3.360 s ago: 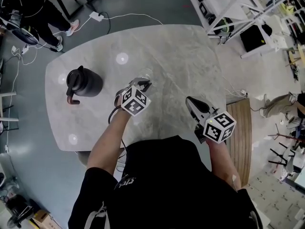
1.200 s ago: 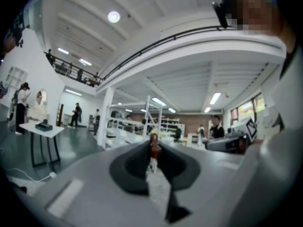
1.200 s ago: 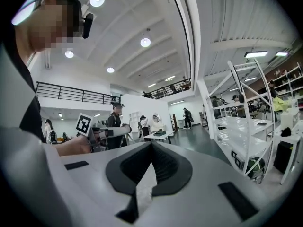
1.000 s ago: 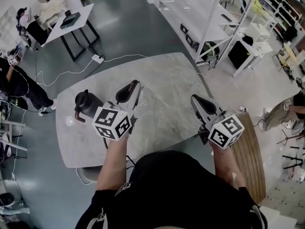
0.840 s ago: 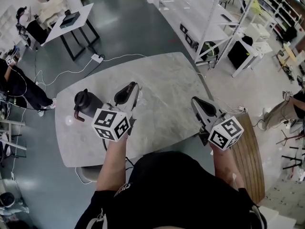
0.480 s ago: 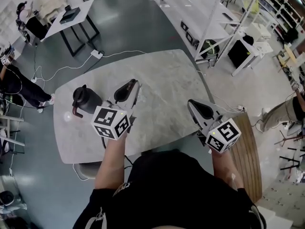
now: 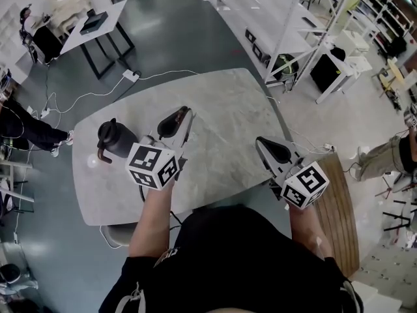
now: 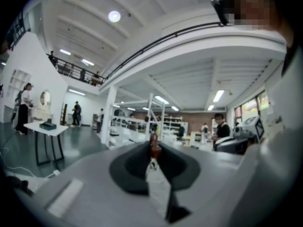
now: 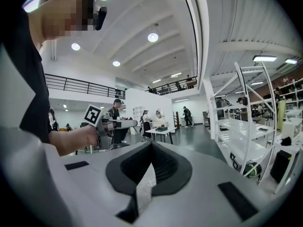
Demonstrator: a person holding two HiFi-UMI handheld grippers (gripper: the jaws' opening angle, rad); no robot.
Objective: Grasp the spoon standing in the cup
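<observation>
My left gripper (image 7: pixel 184 111) is held up above the marble table (image 7: pixel 225 100), its jaws pointing level across the room. In the left gripper view a small brown slender piece, apparently the spoon's handle (image 8: pixel 153 148), is pinched between the nearly closed jaw tips of the left gripper (image 8: pixel 152 144). No cup shows in any view. My right gripper (image 7: pixel 261 141) hangs over the table's right edge, shut and empty. The right gripper view shows its jaws (image 9: pixel 151 146) meeting, with the left gripper's marker cube (image 9: pixel 93 114) off to the left.
A black kettle (image 7: pixel 117 137) stands on the table's left part. White shelving (image 7: pixel 293 25) rises at the far right, and a wooden bench (image 7: pixel 337 197) lies by the table's right side. A dark desk (image 7: pixel 98 21) and floor cables (image 7: pixel 153 77) are beyond; people stand around.
3.4 s ago the left gripper was low at a glass cup on the table; it is lifted since. Over the last second both grippers have barely moved and only the head view has shifted.
</observation>
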